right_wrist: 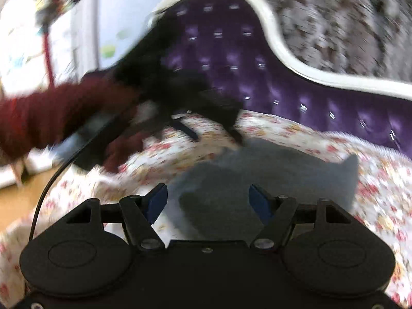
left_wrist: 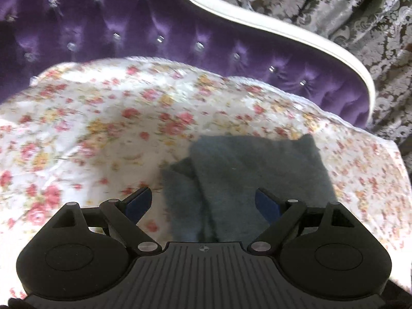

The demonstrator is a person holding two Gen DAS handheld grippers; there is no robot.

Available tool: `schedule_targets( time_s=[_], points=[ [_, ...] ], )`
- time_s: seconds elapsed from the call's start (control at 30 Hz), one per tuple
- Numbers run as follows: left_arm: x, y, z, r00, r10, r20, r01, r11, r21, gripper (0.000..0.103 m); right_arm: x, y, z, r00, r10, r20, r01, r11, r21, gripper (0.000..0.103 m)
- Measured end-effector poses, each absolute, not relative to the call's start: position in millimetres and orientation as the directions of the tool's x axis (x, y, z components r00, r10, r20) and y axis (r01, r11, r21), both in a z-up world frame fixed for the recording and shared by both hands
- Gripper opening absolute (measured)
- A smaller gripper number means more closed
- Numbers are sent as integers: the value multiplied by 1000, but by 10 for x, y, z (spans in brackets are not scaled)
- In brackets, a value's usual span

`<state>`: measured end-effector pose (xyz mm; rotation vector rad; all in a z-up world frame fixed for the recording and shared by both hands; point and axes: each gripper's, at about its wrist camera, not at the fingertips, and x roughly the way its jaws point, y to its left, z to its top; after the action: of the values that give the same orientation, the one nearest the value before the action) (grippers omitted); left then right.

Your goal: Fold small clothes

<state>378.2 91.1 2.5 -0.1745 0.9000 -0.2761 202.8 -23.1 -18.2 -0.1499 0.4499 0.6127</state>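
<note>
A small dark grey fuzzy cloth lies folded on the floral bedspread, with a narrower layer sticking out on its left side. My left gripper is open and empty, its blue-padded fingers either side of the cloth's near part, above it. In the right wrist view the same grey cloth lies flat on the floral cover. My right gripper is open and empty just before the cloth's near edge. The left gripper shows there too, held by a gloved hand with a dark red sleeve, beyond the cloth's far left.
A purple tufted headboard with a white curved frame stands behind the bed. A patterned grey curtain hangs at the right. A black cable hangs at the left over a wooden floor. The right wrist view is motion-blurred.
</note>
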Motion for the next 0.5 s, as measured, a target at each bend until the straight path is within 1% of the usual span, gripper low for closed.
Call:
schedule_targets(
  time_s=[0.07, 0.2, 0.23, 0.3, 0.43, 0.47, 0.5],
  points=[
    [3882, 890, -16, 559, -340, -756, 168, 940, -298, 87, 1982, -60, -246, 715, 524, -463, -613, 788, -54, 73],
    [4070, 857, -124, 515, -351, -782, 148, 935, -323, 87, 1952, 160, -377, 725, 496, -478, -623, 768, -148, 70],
    [4095, 850, -141, 509, -353, -785, 147, 934, -324, 87, 1963, 185, -399, 732, 483, -481, -617, 769, -167, 67],
    [4142, 838, -182, 498, -368, -785, 154, 929, -338, 87, 1974, 181, -409, 742, 465, -483, -601, 780, -173, 64],
    [4169, 838, -203, 501, -411, -761, 150, 908, -392, 86, 1996, 100, -359, 772, 443, -455, -562, 811, -163, 62],
    [4184, 826, -215, 492, -430, -757, 156, 899, -409, 85, 2003, 88, -352, 776, 441, -452, -557, 815, -161, 62],
    [4204, 811, -227, 481, -445, -755, 160, 892, -423, 79, 2020, 73, -356, 773, 442, -456, -558, 815, -155, 60]
  ],
)
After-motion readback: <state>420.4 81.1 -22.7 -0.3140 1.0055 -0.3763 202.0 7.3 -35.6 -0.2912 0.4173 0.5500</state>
